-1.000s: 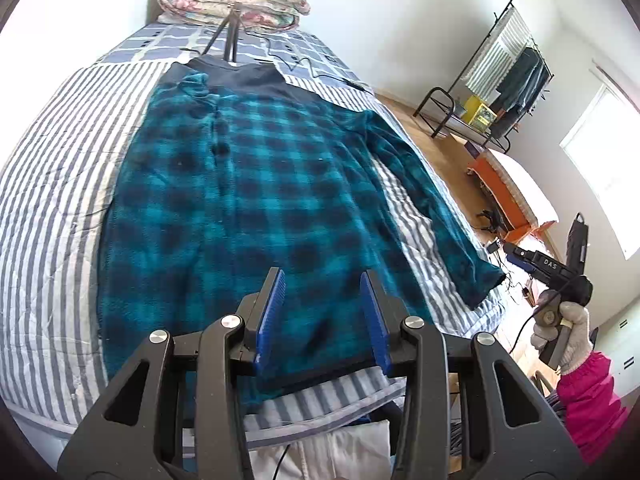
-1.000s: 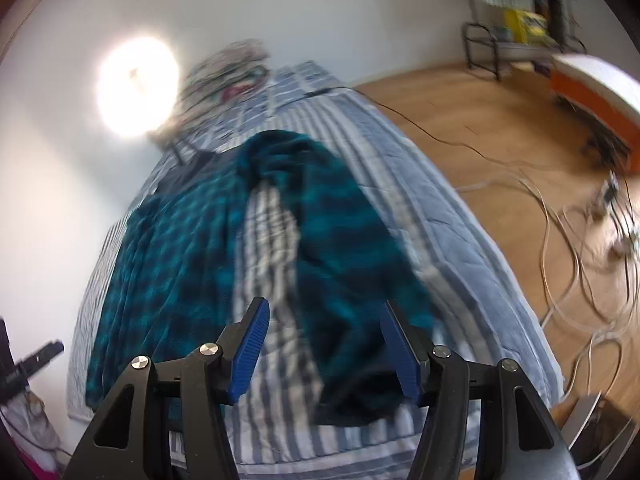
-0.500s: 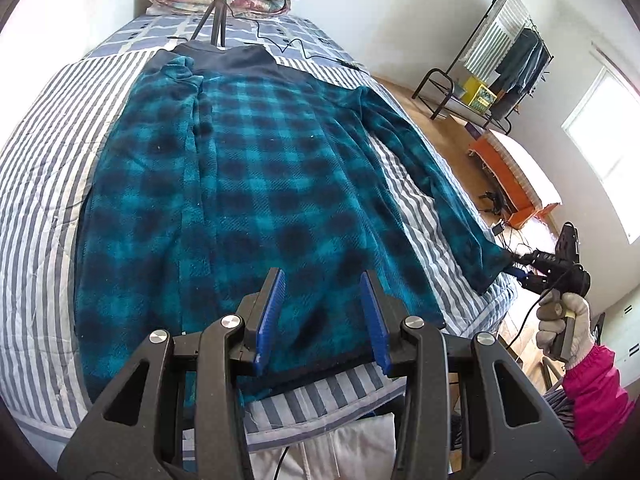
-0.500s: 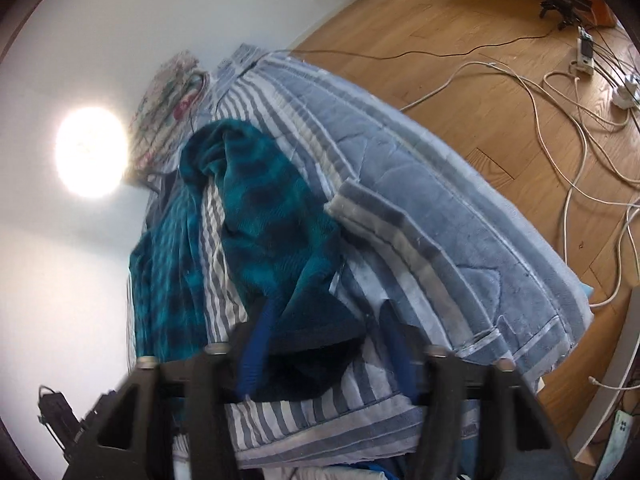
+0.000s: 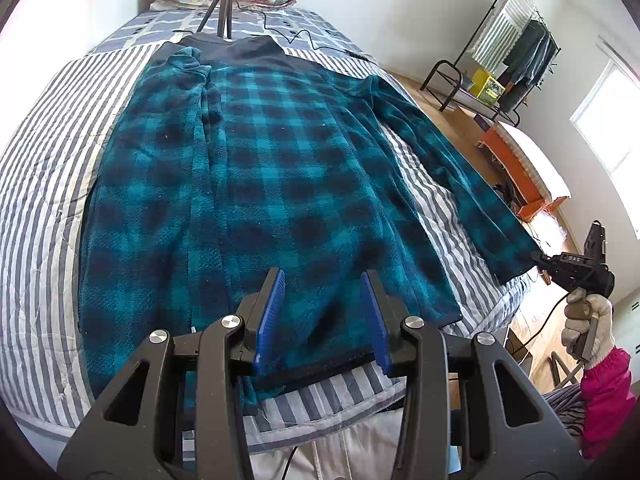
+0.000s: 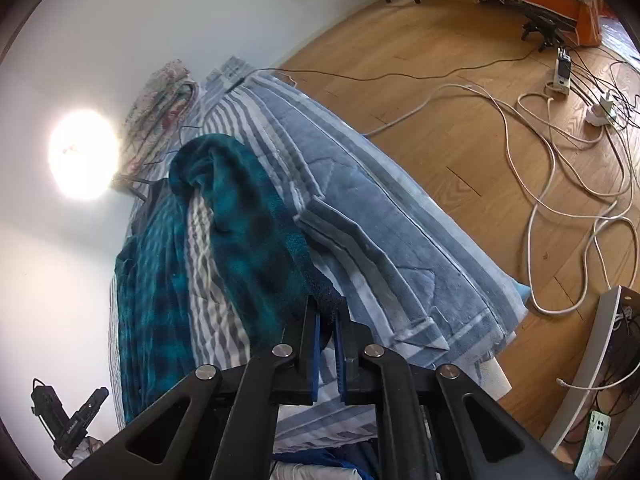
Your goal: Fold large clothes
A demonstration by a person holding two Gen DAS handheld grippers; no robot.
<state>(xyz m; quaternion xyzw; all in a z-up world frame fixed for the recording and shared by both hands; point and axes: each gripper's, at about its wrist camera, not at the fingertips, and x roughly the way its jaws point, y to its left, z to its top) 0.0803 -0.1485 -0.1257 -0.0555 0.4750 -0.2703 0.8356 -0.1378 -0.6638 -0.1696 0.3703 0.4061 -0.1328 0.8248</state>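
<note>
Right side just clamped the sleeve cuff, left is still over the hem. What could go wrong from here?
1. The right gripper pinches only the cuff edge of the sleeve; the thick fleece could slip out when pulled.
2. The bedspread lies bunched right beside the cuff and may get dragged along.
3. The left gripper is open over the hem, so the shirt's body may shift as the sleeve is pulled.

Readable text: one small label only.
White letters "DAS" printed on the black body of the right gripper (image 5: 570, 266); nothing else legible.
</note>
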